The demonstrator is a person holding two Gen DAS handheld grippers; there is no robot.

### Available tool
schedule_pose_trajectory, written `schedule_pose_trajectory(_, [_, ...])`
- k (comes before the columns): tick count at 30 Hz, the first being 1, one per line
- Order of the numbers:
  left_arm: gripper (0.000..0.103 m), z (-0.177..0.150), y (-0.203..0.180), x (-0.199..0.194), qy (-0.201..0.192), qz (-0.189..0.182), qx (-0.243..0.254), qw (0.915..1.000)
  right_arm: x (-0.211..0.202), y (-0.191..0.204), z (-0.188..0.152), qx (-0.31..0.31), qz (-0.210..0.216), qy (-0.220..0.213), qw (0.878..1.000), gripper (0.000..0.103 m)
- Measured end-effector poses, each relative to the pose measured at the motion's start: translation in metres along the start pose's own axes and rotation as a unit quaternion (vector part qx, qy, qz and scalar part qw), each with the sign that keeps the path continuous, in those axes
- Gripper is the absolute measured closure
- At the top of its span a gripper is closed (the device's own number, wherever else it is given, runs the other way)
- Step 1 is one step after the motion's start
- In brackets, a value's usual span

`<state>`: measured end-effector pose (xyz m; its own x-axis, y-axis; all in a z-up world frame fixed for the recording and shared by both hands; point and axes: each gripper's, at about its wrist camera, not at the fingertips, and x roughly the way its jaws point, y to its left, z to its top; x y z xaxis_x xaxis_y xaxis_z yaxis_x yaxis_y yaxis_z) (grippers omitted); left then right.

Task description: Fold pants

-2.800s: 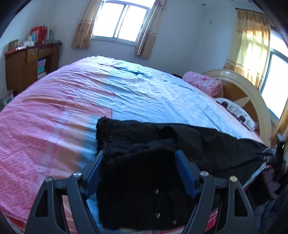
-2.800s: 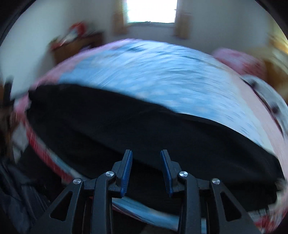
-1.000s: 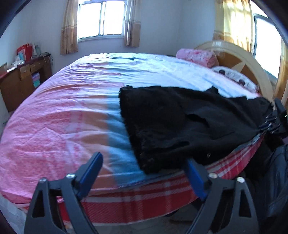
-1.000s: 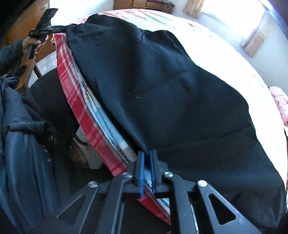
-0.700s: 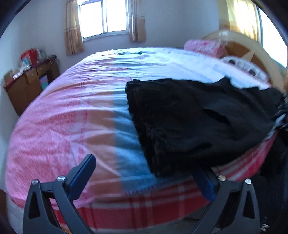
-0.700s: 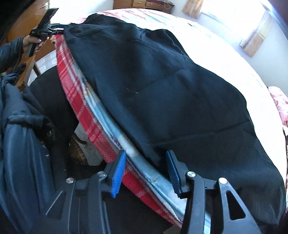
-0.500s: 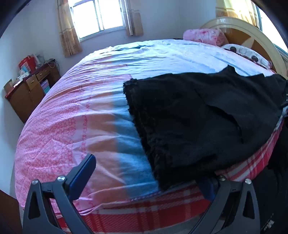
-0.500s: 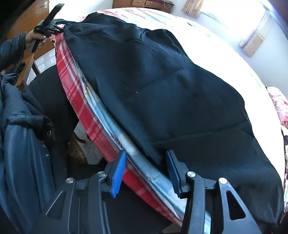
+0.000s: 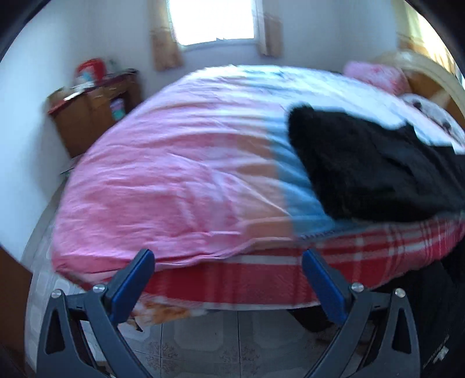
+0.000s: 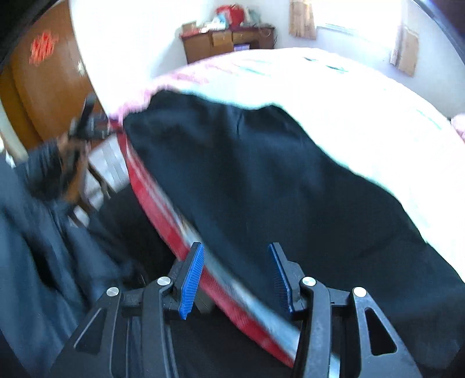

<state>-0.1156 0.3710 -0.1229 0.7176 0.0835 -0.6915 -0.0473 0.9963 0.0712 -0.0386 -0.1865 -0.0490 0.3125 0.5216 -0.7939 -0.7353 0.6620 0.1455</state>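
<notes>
Here the black pants [image 10: 276, 180] lie folded lengthwise along the bed's [image 9: 174, 180] near edge. Left hand-held gripper [image 9: 226, 279] gapes wide, empty; right hand-held gripper [image 10: 237, 279] has just been opening, half-spread, gripping nothing.

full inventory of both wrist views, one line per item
pants: 1, black, lying folded over along the near edge of the bed
bed cover: 1, pink with a blue band, spread over the bed
plaid sheet: 1, red and white, along the bed's side
pillow: 1, pink, by the headboard
headboard: 1, cream and wood, far right
cabinet: 1, brown wood, by the wall, items on top
windows: 2 seen, curtained
floor: pale tiles
sleeve: dark, left of the bed
left tool: open, empty, off the bed edge
right tool: open, jaws just opened, nothing gripped
</notes>
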Motion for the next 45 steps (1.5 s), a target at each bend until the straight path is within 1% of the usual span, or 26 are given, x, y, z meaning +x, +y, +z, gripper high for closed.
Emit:
schedule_pose_trajectory(1, [0.0,0.002,0.002,-0.007,-0.013,0.008,-0.009,0.9998,0.002,-0.007,0.016,0.018,0.008,-0.012,1.0,0.055])
schedule_pose_trajectory(3, [0.0,0.01,0.001,-0.021,-0.037,0.008,-0.022,0.999,0.01,-0.025,0.046,0.066,0.031,-0.035,0.997,0.055])
schedule_pose_trajectory(5, [0.0,0.022,-0.01,-0.033,-0.066,-0.003,-0.023,0.9975,0.022,-0.039,0.07,0.108,0.051,-0.046,0.992,0.055])
schedule_pose_trajectory(7, [0.0,0.036,-0.028,-0.037,-0.083,-0.016,-0.017,0.9963,0.042,-0.046,0.096,0.124,0.066,-0.053,0.989,0.055])
schedule_pose_trajectory(9, [0.0,0.049,-0.048,-0.034,-0.091,-0.037,-0.01,0.9951,0.061,-0.045,0.116,0.124,0.075,-0.047,0.988,0.055])
schedule_pose_trajectory(10, [0.0,0.057,-0.062,-0.03,-0.089,-0.047,0.0,0.9949,0.076,-0.047,0.128,0.135,0.079,-0.039,0.987,0.056])
schedule_pose_trajectory(12, [0.0,0.069,-0.081,-0.02,-0.086,-0.056,0.023,0.9945,0.095,-0.053,0.141,0.156,0.077,-0.025,0.984,0.056])
schedule_pose_trajectory(13, [0.0,0.074,-0.092,-0.014,-0.083,-0.055,0.037,0.9943,0.104,-0.056,0.145,0.162,0.076,-0.02,0.984,0.056])
schedule_pose_trajectory(15, [0.0,0.08,-0.104,-0.006,-0.083,-0.057,0.048,0.9938,0.124,-0.067,0.152,0.189,0.082,-0.002,0.979,0.062])
schedule_pose_trajectory(18, [0.0,0.091,-0.105,0.006,-0.08,-0.08,0.033,0.9931,0.142,-0.084,0.155,0.222,0.094,0.016,0.97,0.065])
schedule_pose_trajectory(20, [0.0,0.097,-0.104,0.014,-0.073,-0.081,0.023,0.9937,0.152,-0.09,0.154,0.234,0.106,0.028,0.966,0.065])
schedule_pose_trajectory(22, [0.0,0.104,-0.101,0.022,-0.07,-0.07,0.016,0.995,0.159,-0.094,0.154,0.245,0.121,0.033,0.961,0.068])
schedule_pose_trajectory(24, [0.0,0.109,-0.103,0.026,-0.069,-0.074,0.007,0.9948,0.167,-0.097,0.157,0.254,0.146,0.035,0.955,0.088])
schedule_pose_trajectory(25, [0.0,0.111,-0.103,0.027,-0.07,-0.081,0.002,0.9943,0.17,-0.098,0.158,0.258,0.148,0.038,0.954,0.089])
schedule_pose_trajectory(27, [0.0,0.115,-0.108,0.03,-0.072,-0.086,-0.001,0.9937,0.174,-0.1,0.161,0.261,0.141,0.039,0.954,0.096])
schedule_pose_trajectory(29, [0.0,0.119,-0.113,0.033,-0.073,-0.087,0.005,0.9935,0.172,-0.102,0.163,0.264,0.132,0.032,0.955,0.097])
schedule_pose_trajectory(31, [0.0,0.122,-0.118,0.038,-0.07,-0.078,0.014,0.9944,0.168,-0.107,0.163,0.271,0.123,0.018,0.955,0.098])
schedule_pose_trajectory(33, [0.0,0.124,-0.121,0.045,-0.068,-0.077,0.017,0.9946,0.165,-0.114,0.163,0.279,0.12,0.004,0.953,0.098])
schedule_pose_trajectory(35, [0.0,0.126,-0.122,0.055,-0.056,-0.074,0.015,0.9955,0.173,-0.121,0.162,0.291,0.116,0.009,0.949,0.098])
schedule_pose_trajectory(38, [0.0,0.126,-0.124,0.068,-0.029,-0.064,0.015,0.9974,0.19,-0.124,0.156,0.294,0.107,0.023,0.95,0.099])
schedule_pose_trajectory(40, [0.0,0.123,-0.125,0.072,-0.015,-0.046,0.017,0.9987,0.19,-0.126,0.155,0.297,0.112,0.019,0.948,0.099])
schedule_pose_trajectory(41, [0.0,0.122,-0.125,0.072,-0.009,-0.041,0.018,0.999,0.189,-0.125,0.155,0.29,0.111,0.02,0.95,0.098])
schedule_pose_trajectory(42, [0.0,0.121,-0.125,0.07,-0.006,-0.037,0.018,0.9992,0.187,-0.122,0.157,0.27,0.109,0.024,0.956,0.097])
schedule_pose_trajectory(43, [0.0,0.121,-0.126,0.065,-0.009,-0.029,0.016,0.9994,0.185,-0.12,0.157,0.264,0.108,0.025,0.958,0.097])
schedule_pose_trajectory(44, [0.0,0.121,-0.126,0.057,-0.019,-0.025,0.016,0.9994,0.179,-0.12,0.155,0.266,0.107,0.026,0.958,0.093])
schedule_pose_trajectory(45, [0.0,0.121,-0.127,0.048,-0.03,-0.02,0.018,0.9992,0.17,-0.121,0.153,0.267,0.098,0.024,0.958,0.082])
